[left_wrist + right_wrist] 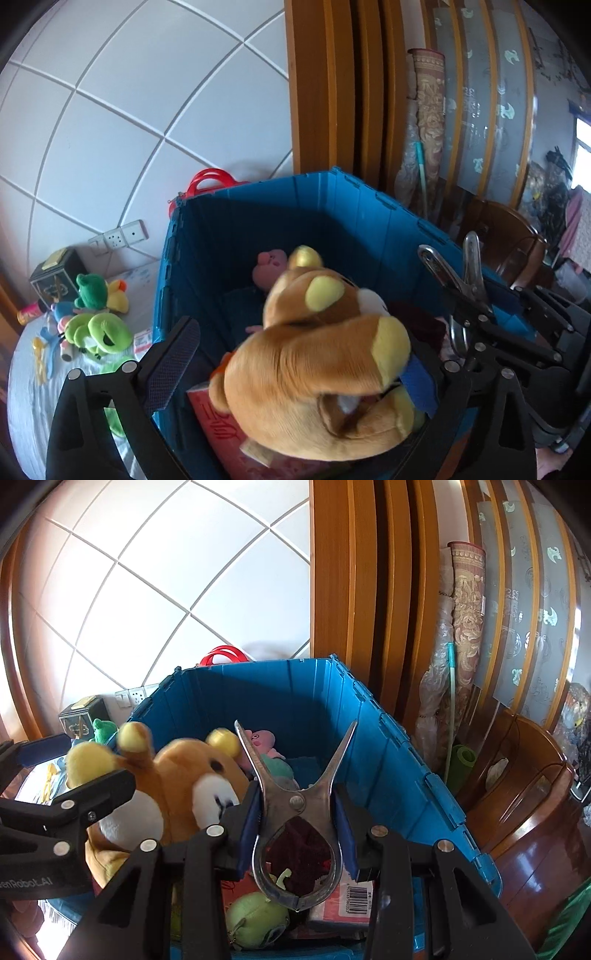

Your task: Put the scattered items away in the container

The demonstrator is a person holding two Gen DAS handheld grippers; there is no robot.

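A brown and yellow plush bear (314,369), blurred, hangs over the open blue bin (258,192) between the fingers of my left gripper (295,347). The left finger (173,362) stands clear of the bear, so this gripper is open. Most of the other finger is hidden behind the bear. My right gripper (297,812) is shut on a large metal clip (295,805), held over the bin (406,775) beside the bear (177,794). A pink plush (264,738), a green plush (255,919) and a red box (340,901) lie inside the bin.
Green plush frogs (99,332), a yellow duck (118,299), a dark tin (55,277) and small plastic pieces lie on the white surface left of the bin. Behind it is a tiled wall (147,92), to its right a wooden door frame (325,92) and a chair (524,775).
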